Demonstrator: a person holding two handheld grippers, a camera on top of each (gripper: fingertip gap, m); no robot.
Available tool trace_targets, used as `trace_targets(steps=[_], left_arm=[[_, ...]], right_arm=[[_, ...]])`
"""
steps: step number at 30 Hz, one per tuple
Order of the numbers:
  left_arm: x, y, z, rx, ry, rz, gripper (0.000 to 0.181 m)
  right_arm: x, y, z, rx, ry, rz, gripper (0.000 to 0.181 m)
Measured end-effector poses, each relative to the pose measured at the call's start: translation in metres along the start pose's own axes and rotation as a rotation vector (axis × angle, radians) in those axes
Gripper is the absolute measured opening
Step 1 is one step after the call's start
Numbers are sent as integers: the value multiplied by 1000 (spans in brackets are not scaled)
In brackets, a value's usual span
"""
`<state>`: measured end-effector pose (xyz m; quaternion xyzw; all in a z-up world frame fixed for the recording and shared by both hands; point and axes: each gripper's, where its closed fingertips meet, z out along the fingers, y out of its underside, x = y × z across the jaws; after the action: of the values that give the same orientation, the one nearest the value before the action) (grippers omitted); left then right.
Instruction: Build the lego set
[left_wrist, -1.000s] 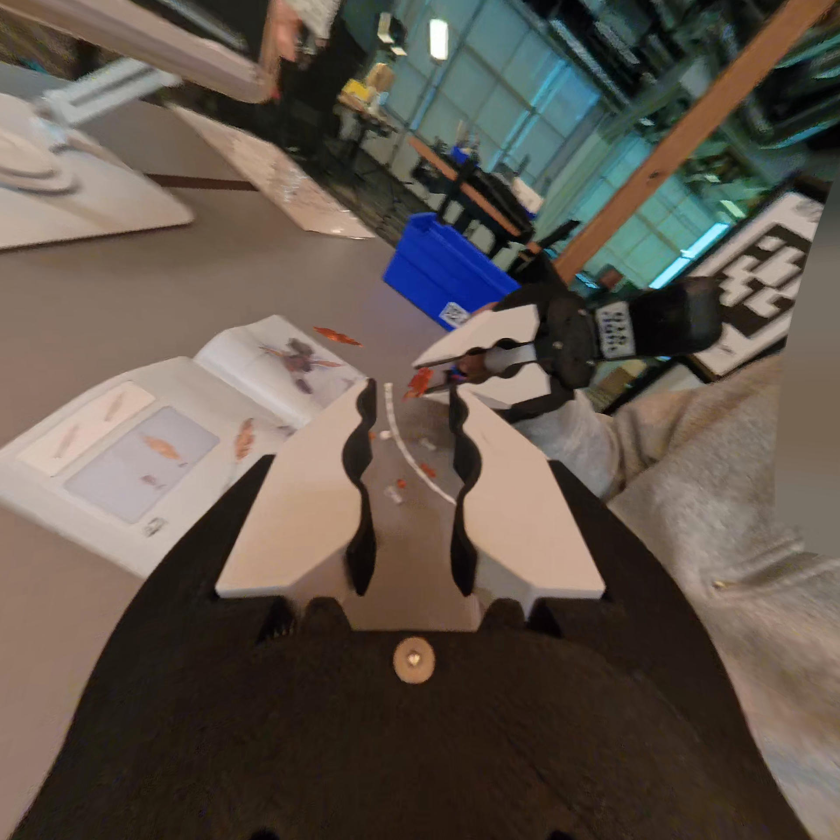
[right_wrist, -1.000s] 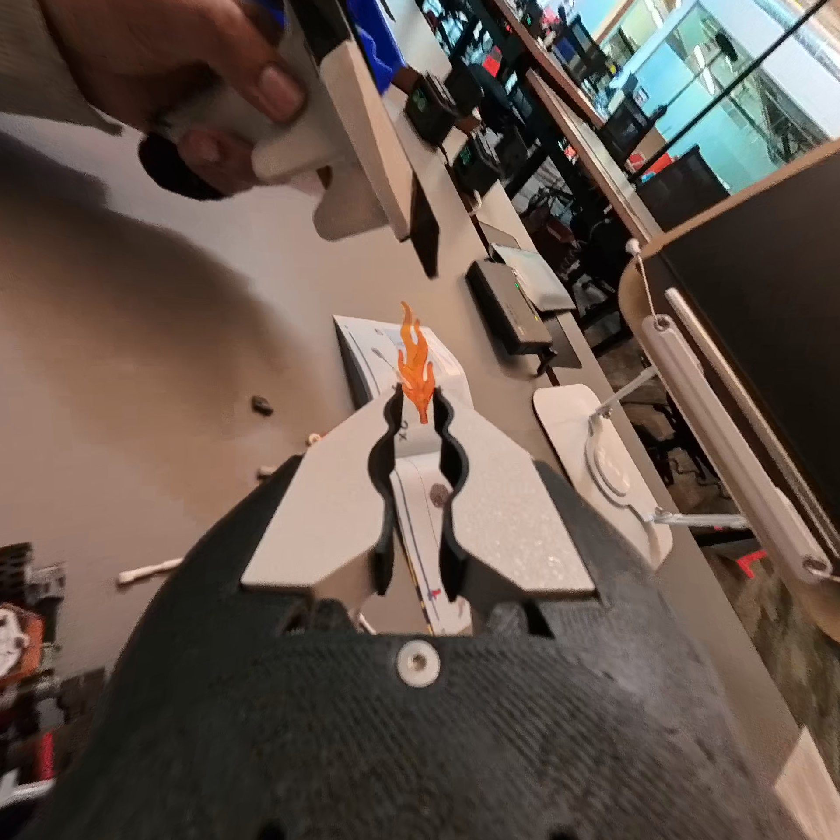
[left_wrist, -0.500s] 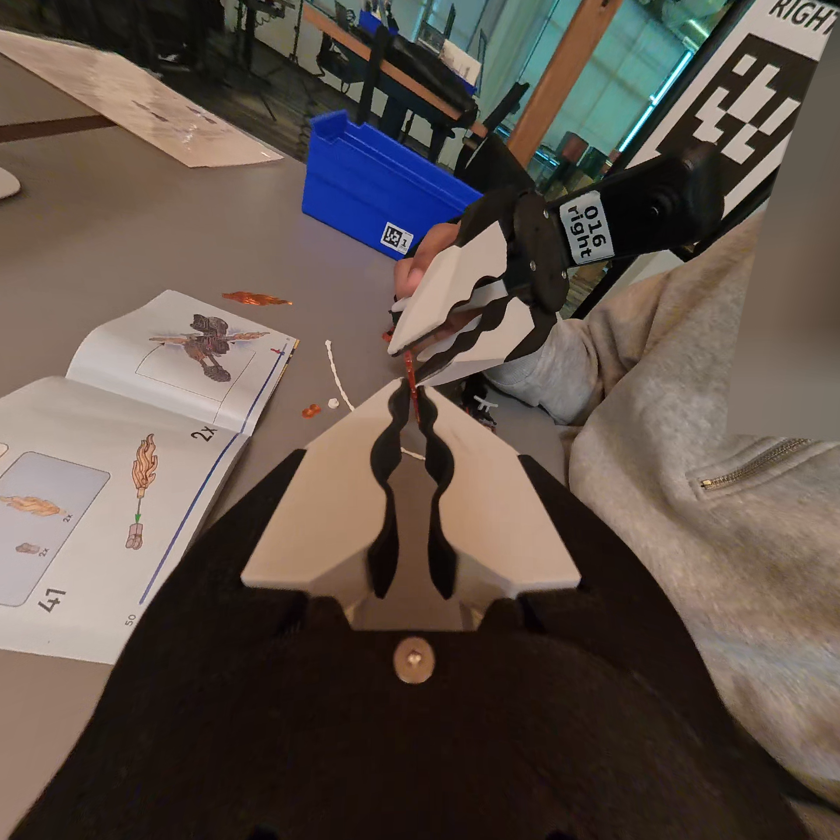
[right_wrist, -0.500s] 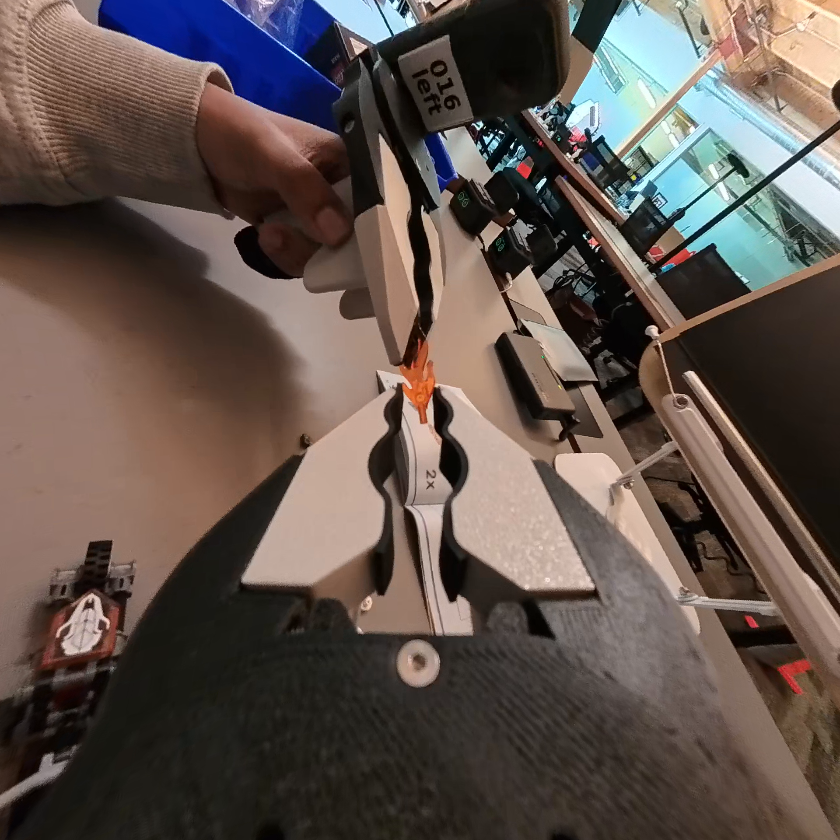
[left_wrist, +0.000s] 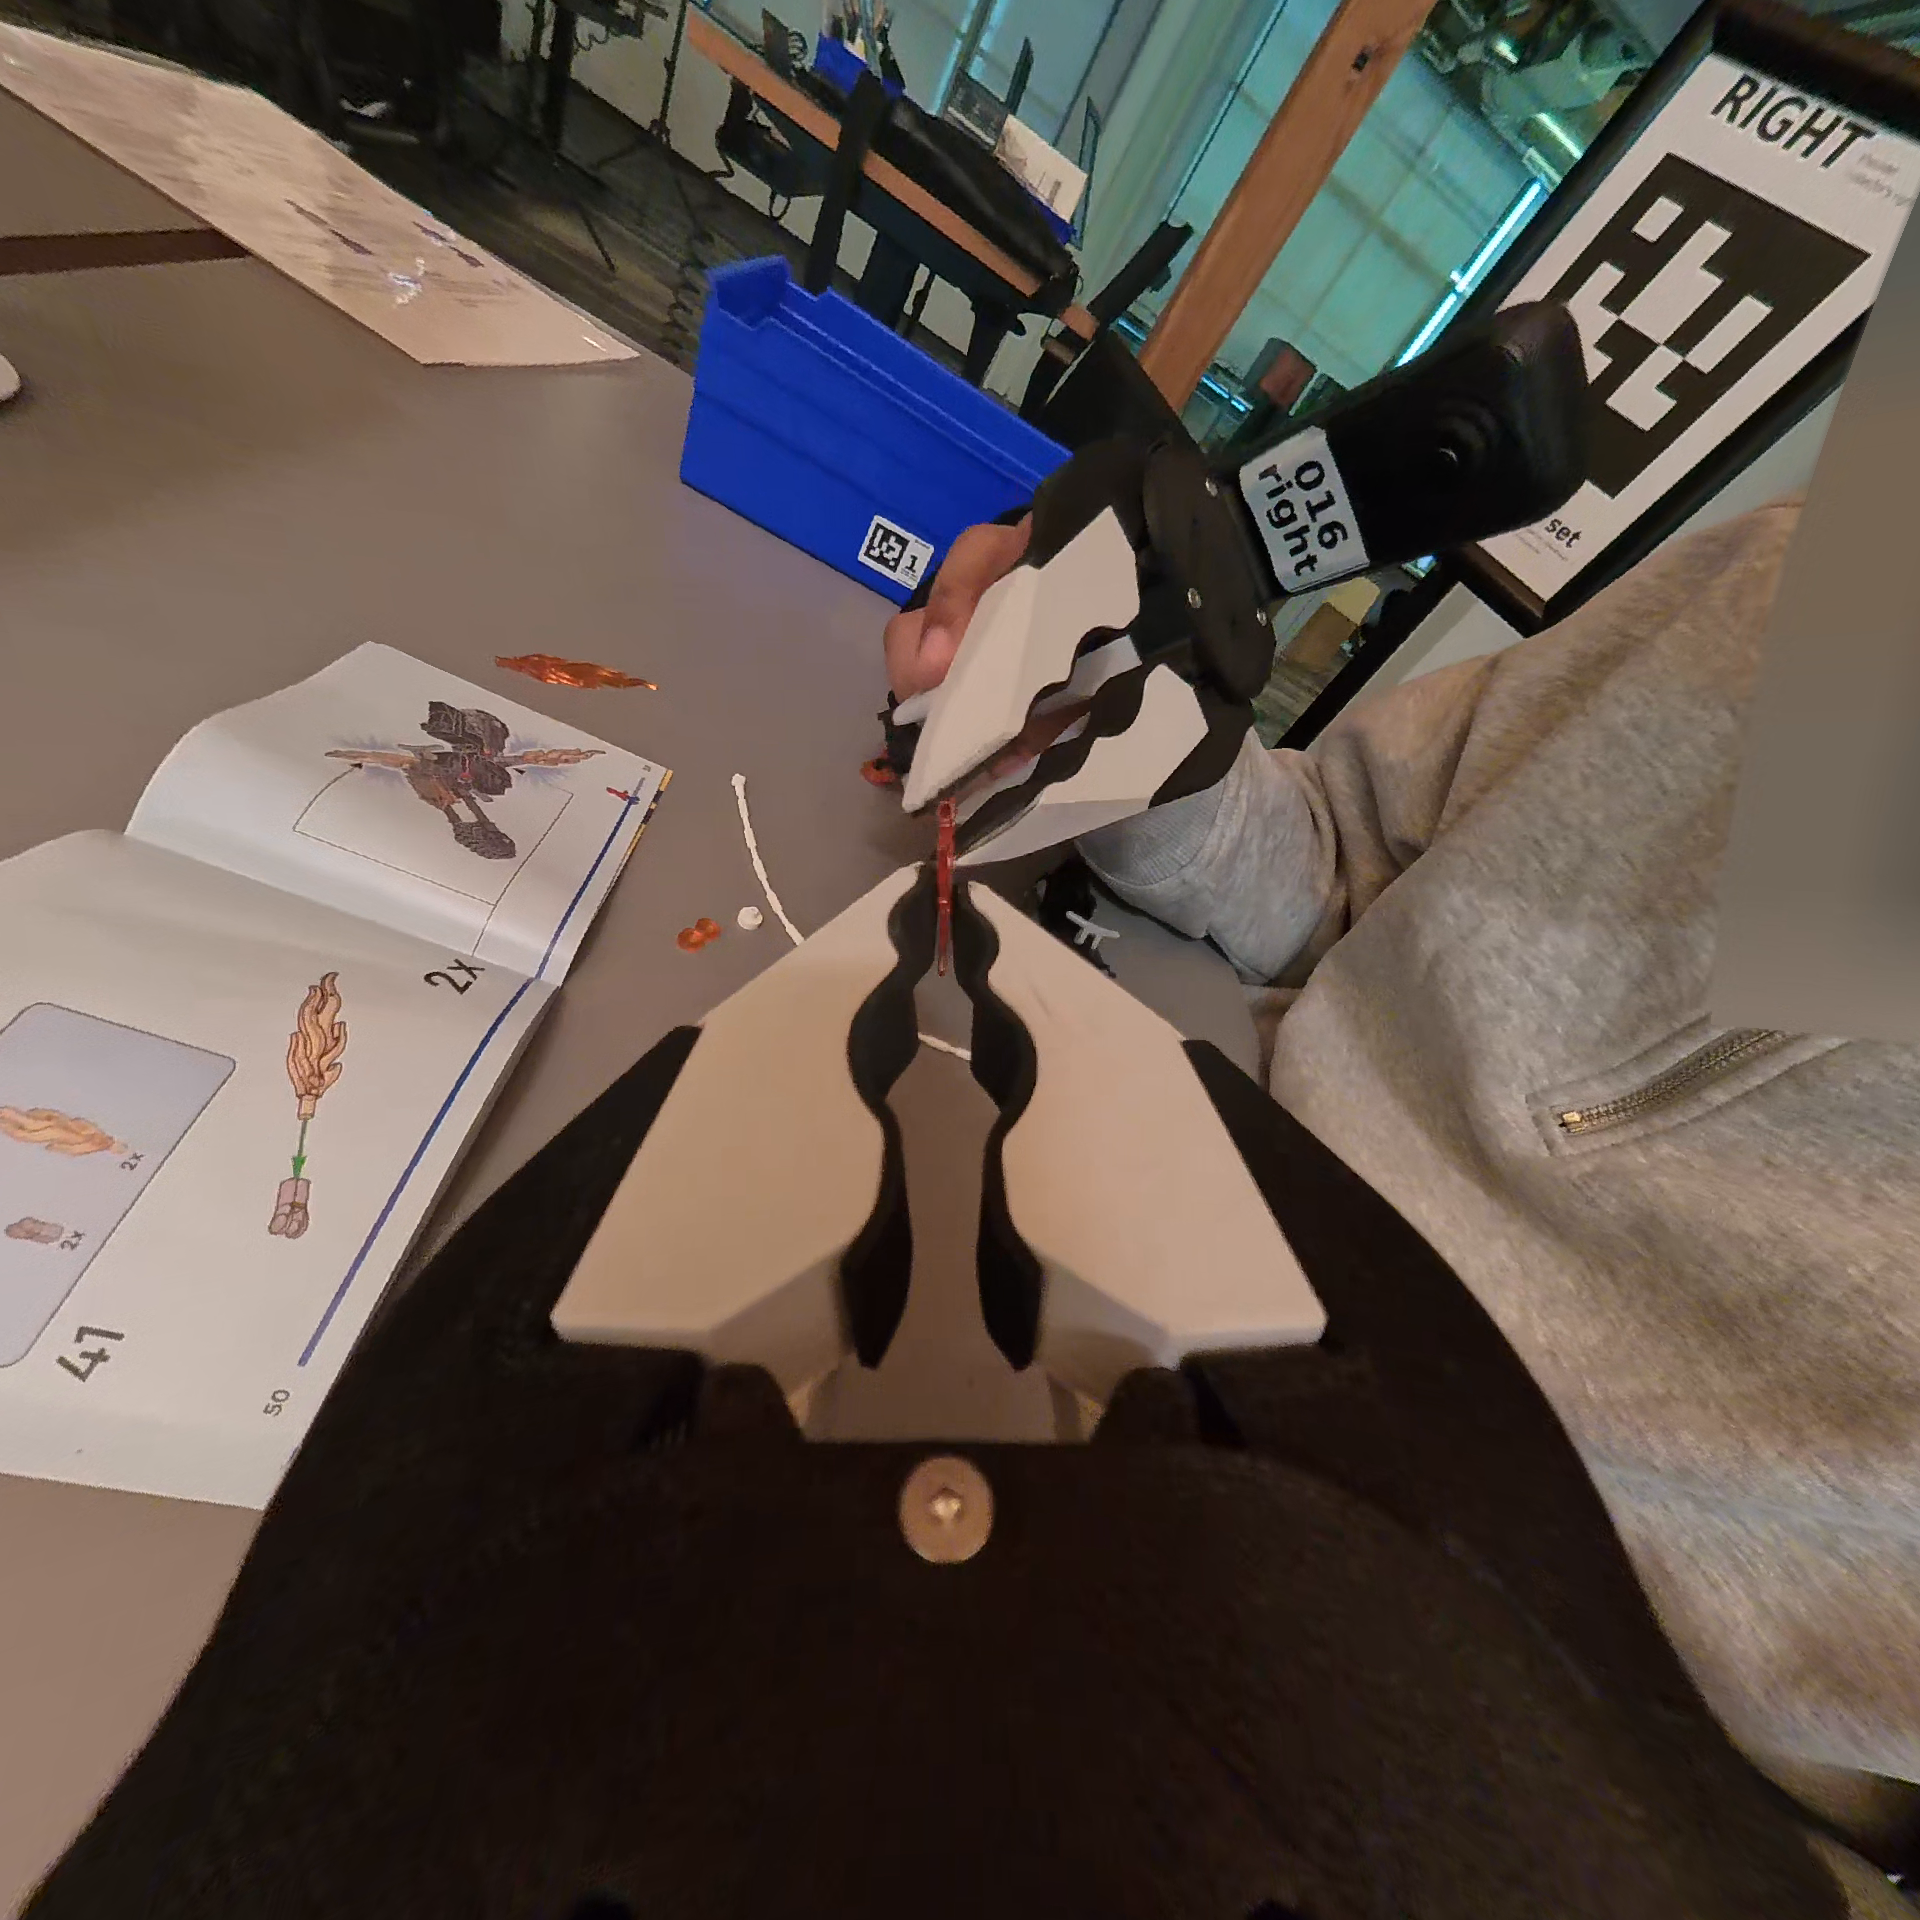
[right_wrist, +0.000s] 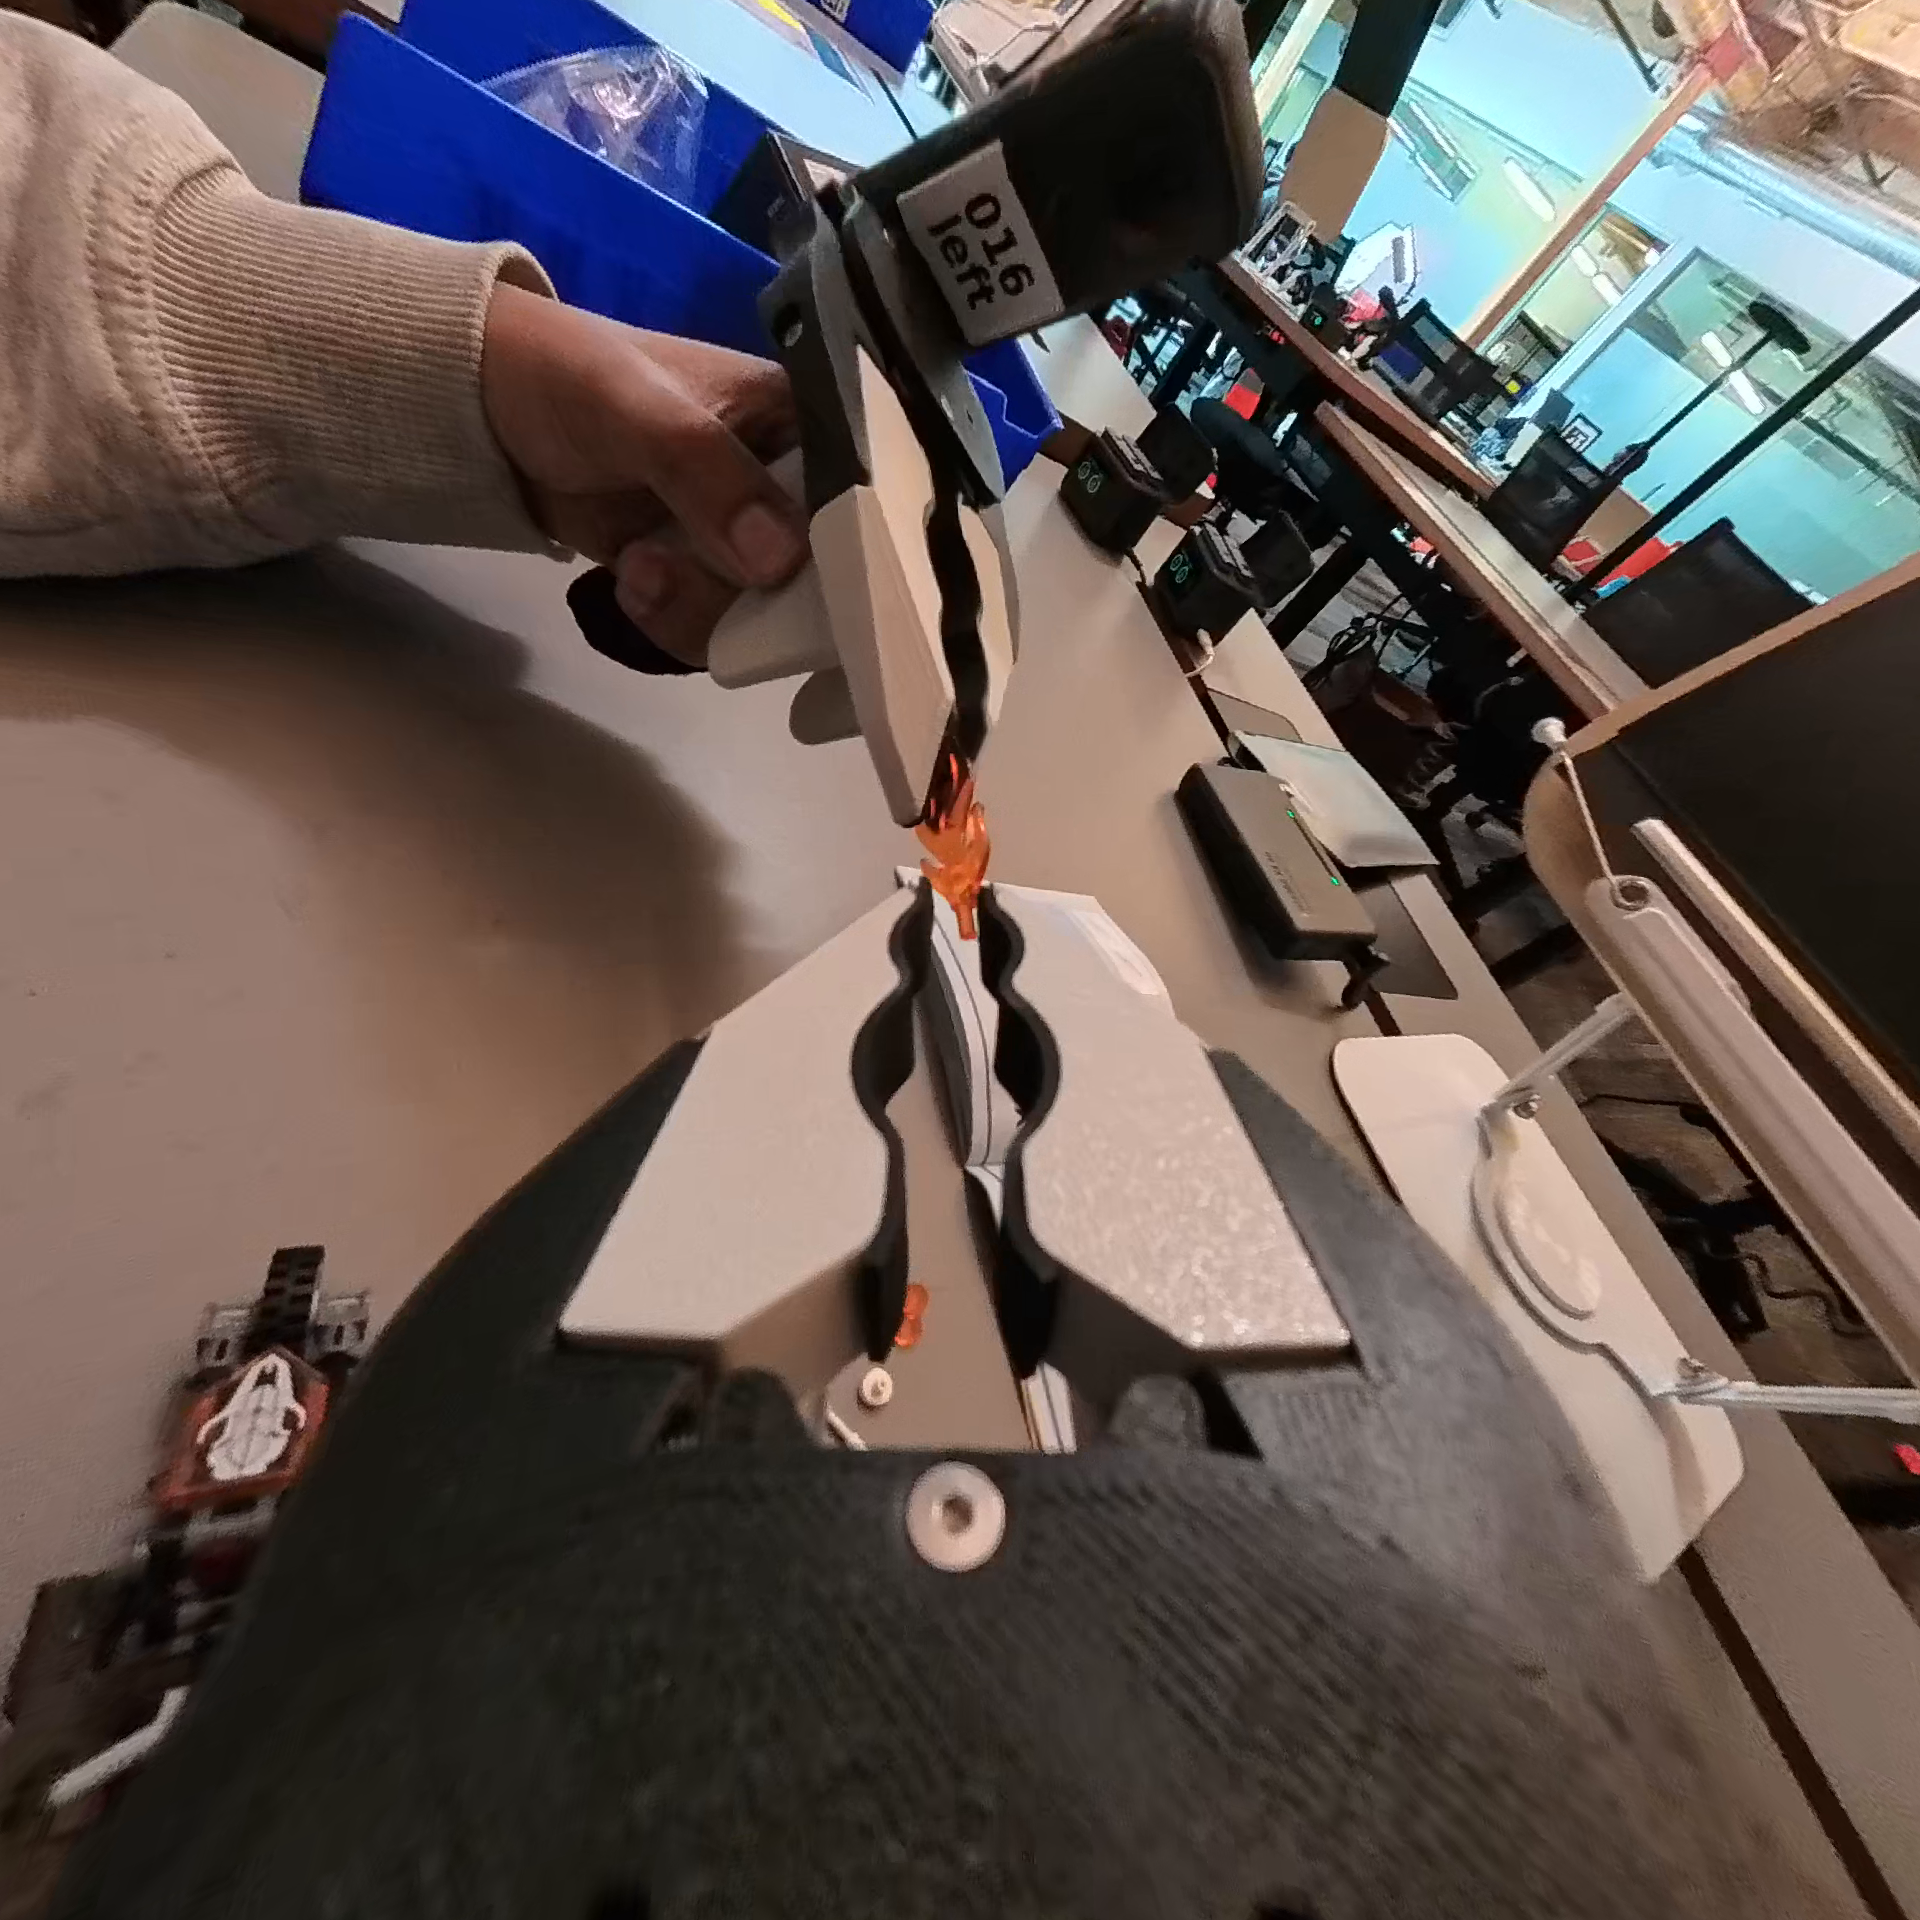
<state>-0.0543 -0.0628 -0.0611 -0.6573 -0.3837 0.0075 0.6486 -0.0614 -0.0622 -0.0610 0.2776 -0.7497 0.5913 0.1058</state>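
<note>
Both tongs met in the air just right of the booklet (left_wrist: 312, 935). The left gripper (left_wrist: 943, 894) was closed on the upper part of the orange flame (right_wrist: 951, 842), and the right gripper (right_wrist: 951, 904) pinched its peg end. This looked like a handover or regrip before the flame is fitted. One gripper must next let go while the other keeps hold, so the peg is free to press into its base. A spare flame (left_wrist: 575, 672) lay just beyond the booklet and a stud (left_wrist: 698, 934) beside it. Farther beyond stood a blue bin (left_wrist: 831, 436) holding a clear bag (right_wrist: 613, 83).
</note>
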Motion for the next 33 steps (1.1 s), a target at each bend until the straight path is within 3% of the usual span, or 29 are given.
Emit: trace_targets(steps=[22,29,33], left_arm=[[14,-7,-3,53,142,-87,3],[12,-8,-5,56,126,-75,0],[12,-5,-2,37,121,-67,0]], right_arm=[[-8,-25,-11,148,-84,73,3],[-11,-21,-8,147,-162,197,19],[-6,-18,-6,140,-174,293,4]])
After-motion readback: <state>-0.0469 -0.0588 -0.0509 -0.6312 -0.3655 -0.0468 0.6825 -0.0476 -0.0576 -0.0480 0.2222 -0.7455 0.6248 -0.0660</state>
